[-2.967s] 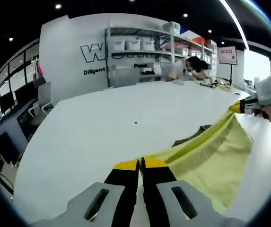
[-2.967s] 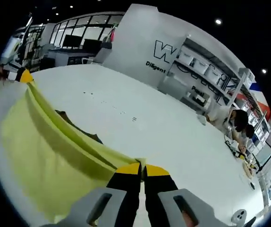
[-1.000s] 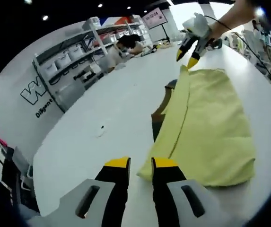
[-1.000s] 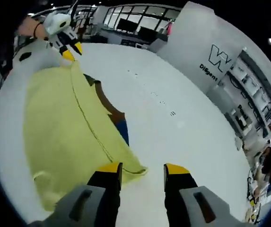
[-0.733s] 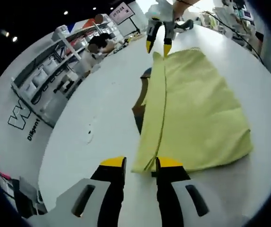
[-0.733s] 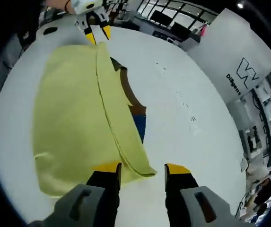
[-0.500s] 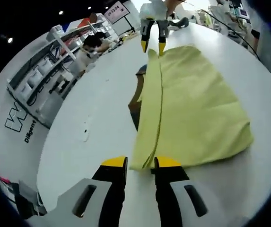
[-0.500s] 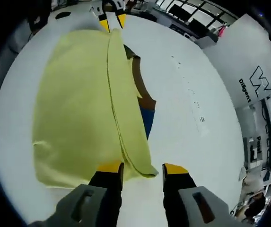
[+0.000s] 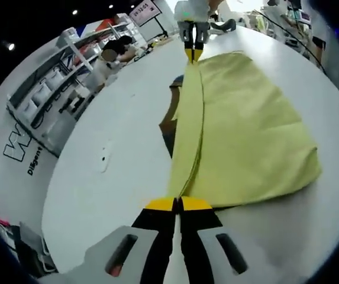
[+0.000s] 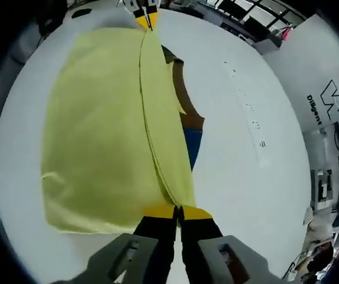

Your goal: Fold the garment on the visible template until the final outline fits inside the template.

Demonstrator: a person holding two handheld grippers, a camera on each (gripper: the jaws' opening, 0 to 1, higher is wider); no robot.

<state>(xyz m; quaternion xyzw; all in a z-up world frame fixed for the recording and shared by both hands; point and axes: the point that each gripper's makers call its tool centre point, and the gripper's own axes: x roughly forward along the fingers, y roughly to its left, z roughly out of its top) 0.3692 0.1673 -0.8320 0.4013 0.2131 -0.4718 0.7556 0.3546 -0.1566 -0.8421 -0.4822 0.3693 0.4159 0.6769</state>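
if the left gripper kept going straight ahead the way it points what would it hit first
The left gripper is already shut on the yellow garment at its folded hem, so it would push into that cloth first, roughly toward the right gripper.

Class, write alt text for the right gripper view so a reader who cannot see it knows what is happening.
The right tool is shut on the near corner of a yellow garment lying on a white table. The left tool pinches its far corner, and a brown and blue template peeks out beside it.
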